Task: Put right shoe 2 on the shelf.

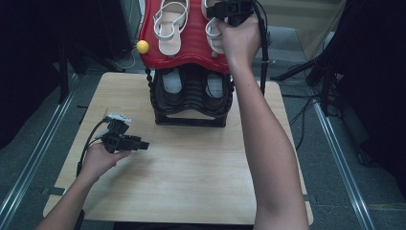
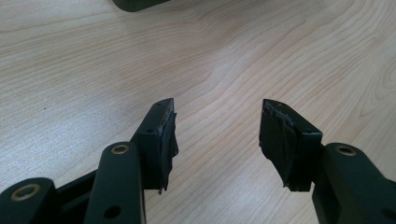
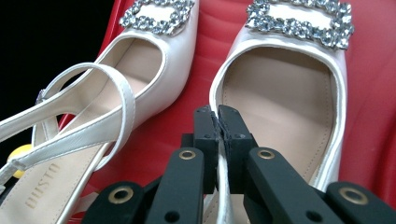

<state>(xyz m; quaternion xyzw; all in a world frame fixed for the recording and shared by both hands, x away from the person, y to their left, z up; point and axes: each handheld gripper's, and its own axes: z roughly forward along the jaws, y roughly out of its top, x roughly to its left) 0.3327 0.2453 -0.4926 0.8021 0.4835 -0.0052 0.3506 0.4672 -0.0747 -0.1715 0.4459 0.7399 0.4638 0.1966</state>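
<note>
- Left gripper [image 1: 125,142] held low over the bare wooden tabletop [image 1: 191,182], jaws spread with nothing between them
- Yellow ball [image 1: 142,46] at the left edge of the red rack top [image 1: 191,43]
- Left white shoe [image 3: 116,93] lies beside its pair on the red top
- Right gripper [image 3: 217,122] with jaws pressed together, pinching the edge of the right white shoe [image 3: 280,98] on the red top
</note>
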